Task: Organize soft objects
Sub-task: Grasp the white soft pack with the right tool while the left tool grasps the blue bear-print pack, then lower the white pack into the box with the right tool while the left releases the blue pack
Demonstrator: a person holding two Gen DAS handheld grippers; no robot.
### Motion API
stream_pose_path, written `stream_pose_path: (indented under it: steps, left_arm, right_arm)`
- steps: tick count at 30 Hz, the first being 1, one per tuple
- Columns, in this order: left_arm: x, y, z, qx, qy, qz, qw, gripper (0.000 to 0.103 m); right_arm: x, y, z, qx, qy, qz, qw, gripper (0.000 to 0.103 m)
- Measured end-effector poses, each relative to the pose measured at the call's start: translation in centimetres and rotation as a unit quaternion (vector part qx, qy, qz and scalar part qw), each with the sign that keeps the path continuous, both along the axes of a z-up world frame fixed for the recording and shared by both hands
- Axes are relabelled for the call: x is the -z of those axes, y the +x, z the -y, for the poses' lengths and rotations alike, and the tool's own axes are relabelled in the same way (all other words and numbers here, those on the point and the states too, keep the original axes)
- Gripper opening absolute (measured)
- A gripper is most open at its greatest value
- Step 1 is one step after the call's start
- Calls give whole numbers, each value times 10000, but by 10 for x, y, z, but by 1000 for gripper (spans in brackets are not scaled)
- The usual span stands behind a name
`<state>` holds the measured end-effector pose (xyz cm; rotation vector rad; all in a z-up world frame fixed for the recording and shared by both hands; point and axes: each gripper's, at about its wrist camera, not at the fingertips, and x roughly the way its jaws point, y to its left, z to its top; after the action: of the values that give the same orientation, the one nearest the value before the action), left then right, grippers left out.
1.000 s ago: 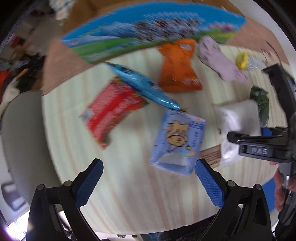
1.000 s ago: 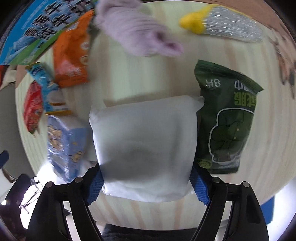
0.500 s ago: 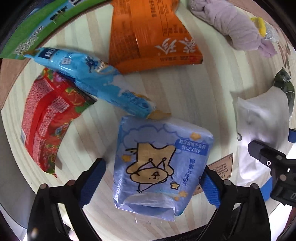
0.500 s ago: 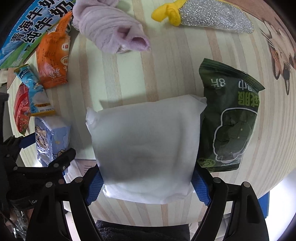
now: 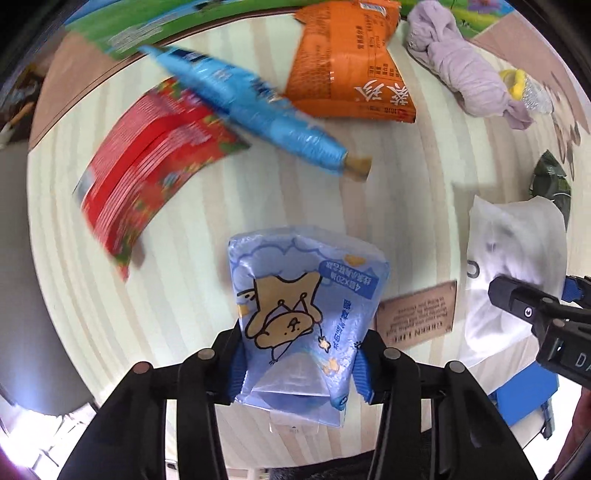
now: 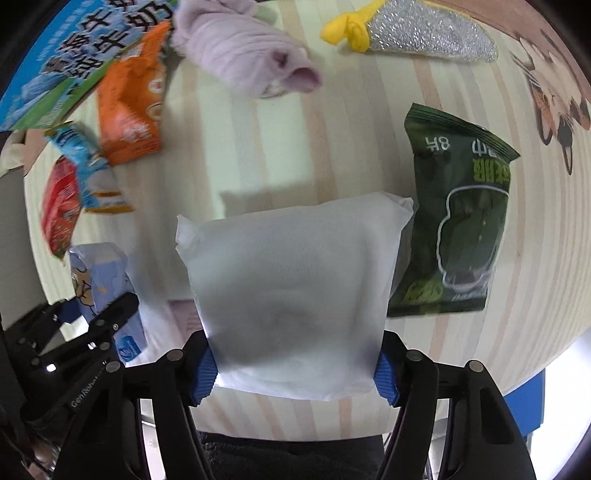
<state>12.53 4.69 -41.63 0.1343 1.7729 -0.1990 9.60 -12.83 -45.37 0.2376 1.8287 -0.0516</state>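
Note:
My left gripper is shut on a light blue tissue pack with a cartoon bear, held just above the pale wooden table. My right gripper is shut on a white soft pack. That white pack also shows at the right of the left wrist view, and the blue pack at the left of the right wrist view.
On the table lie a red snack bag, a blue wrapper, an orange bag, a lilac rolled cloth, a silver scrubber with a yellow knot and a green snack bag. A brown label sits between the packs.
My left gripper came down around the blue tissue pack and closed on it. My right gripper keeps its hold on the white pack.

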Motion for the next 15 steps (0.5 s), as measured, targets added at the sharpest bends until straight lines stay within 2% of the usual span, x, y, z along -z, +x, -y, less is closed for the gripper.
stream_pose_path:
  steps: [5, 8, 10, 12, 14, 15]
  left_arm:
    - [-30, -12, -27, -336, -282, 234, 9988, 43]
    - [-71, 3, -41, -573, -547, 521, 9955, 43]
    - [-110, 20, -45, -699, -718, 826, 9915, 43]
    - [-148, 46, -33, -740, -870, 1110, 9872, 43]
    - [-174, 81, -28, -764, -1007, 1270, 9838, 43]
    - [-174, 91, 0, -785, -1021, 1332, 9827, 43]
  right_arm:
    - [-31, -9, -11, -43, 278, 274, 9992, 69]
    - [-69, -2, -14, -120, 492, 583, 9970, 69]
    - [-97, 9, -12, -130, 620, 861, 9943, 69]
    - [-122, 49, -5, -123, 713, 1106, 9912, 69]
    - [-150, 77, 3, -198, 773, 1374, 9873, 69]
    - [-164, 97, 2, -291, 793, 1533, 9846, 69]
